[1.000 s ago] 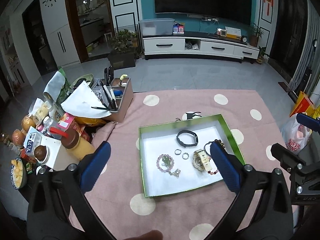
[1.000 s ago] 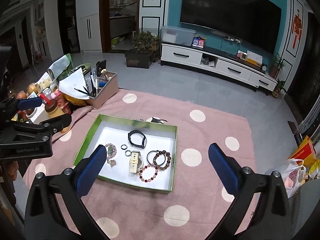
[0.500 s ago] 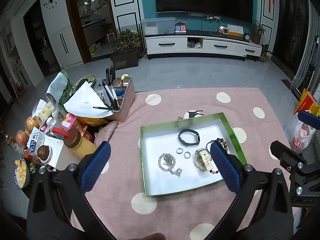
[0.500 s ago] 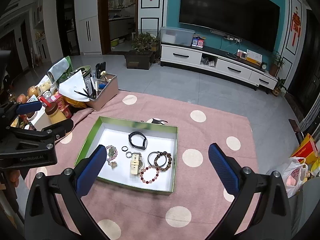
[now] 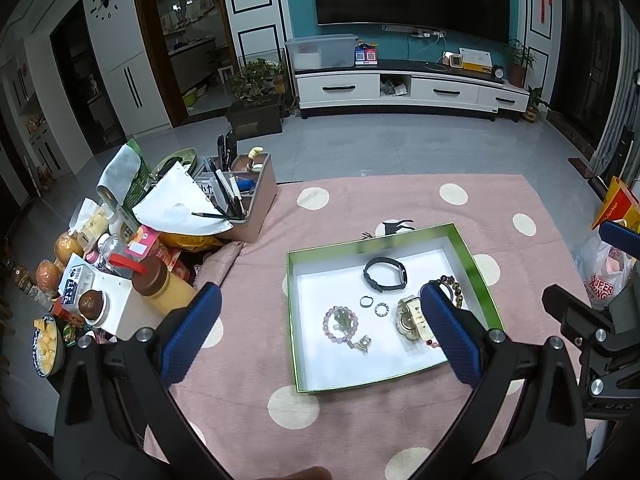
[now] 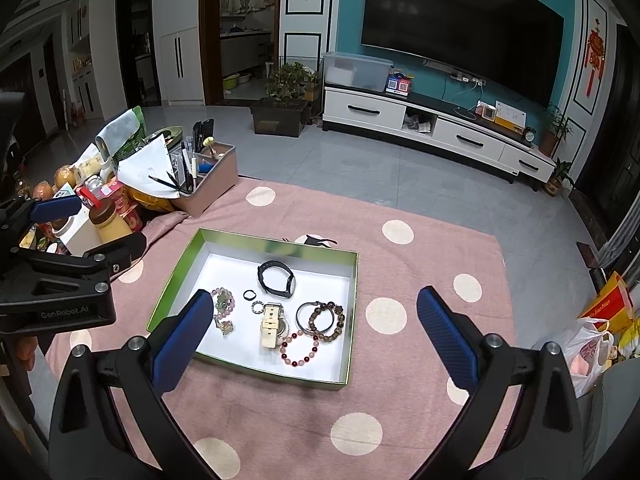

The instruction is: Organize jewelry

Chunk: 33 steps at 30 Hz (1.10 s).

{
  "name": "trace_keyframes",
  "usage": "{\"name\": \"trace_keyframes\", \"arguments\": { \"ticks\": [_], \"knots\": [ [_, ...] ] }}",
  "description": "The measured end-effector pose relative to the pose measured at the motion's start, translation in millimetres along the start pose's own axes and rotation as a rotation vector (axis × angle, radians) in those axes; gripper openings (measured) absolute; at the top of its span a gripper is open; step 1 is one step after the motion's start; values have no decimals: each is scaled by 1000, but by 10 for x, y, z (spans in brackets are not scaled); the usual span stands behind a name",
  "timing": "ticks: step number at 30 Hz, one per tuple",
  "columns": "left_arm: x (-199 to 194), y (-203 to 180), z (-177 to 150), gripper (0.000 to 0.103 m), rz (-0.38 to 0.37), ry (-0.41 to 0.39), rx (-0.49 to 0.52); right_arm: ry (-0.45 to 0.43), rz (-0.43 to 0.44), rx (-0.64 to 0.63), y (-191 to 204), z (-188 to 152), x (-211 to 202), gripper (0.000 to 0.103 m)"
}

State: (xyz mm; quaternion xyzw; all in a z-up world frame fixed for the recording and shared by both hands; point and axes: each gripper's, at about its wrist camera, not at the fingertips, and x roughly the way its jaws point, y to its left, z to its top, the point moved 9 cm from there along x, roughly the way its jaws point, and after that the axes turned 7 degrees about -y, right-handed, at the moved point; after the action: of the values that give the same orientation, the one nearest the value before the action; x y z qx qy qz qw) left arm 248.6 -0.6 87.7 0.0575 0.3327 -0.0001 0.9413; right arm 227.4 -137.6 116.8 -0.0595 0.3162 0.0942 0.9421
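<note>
A green-rimmed tray (image 5: 478,268) (image 6: 176,272) with a white floor lies on the pink dotted cloth. In it are a black wristband (image 5: 385,274) (image 6: 276,277), two small rings (image 5: 366,301) (image 6: 249,294), a pale bead bracelet (image 5: 341,322) (image 6: 222,301), a cream watch (image 5: 409,317) (image 6: 272,324), a brown bead bracelet (image 6: 328,321) and a red bead bracelet (image 6: 300,349). My left gripper (image 5: 320,300) hovers open high above the tray. My right gripper (image 6: 314,304) is also open and empty above it.
Left of the cloth stands a pen-filled organiser box (image 5: 244,200) (image 6: 204,184) amid food clutter, with an orange bottle (image 5: 160,284) (image 6: 110,222). A plastic bag (image 5: 604,272) (image 6: 588,348) sits at the right. Grey floor and a TV cabinet (image 6: 432,128) lie beyond.
Both views have tilted up slightly, showing more of the room; the tray sits a little lower in the frame. Both grippers stay open and the jewelry has not moved.
</note>
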Motion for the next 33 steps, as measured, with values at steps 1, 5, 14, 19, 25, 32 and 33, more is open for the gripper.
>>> {"name": "trace_keyframes", "arguments": {
  "ticks": [1,5,14,19,25,32,33],
  "knots": [
    [-6,-3,1,101,0,0,-1,0,1,1,-3,-5,2,102],
    [-4,2,2,101,-1,-2,-1,0,-2,-1,-1,-3,6,102],
    [-4,5,7,101,2,-2,1,3,-5,5,-31,-27,40,102],
    [-3,39,29,101,5,-5,1,3,-5,5,-32,-27,40,102],
    [-9,27,23,101,4,-4,1,3,-4,6,-32,-28,44,102],
    [-8,35,23,101,3,-5,0,3,-6,5,-30,-27,40,102],
    [-10,34,22,101,4,-5,1,3,-6,6,-33,-28,42,102]
  ]
}}
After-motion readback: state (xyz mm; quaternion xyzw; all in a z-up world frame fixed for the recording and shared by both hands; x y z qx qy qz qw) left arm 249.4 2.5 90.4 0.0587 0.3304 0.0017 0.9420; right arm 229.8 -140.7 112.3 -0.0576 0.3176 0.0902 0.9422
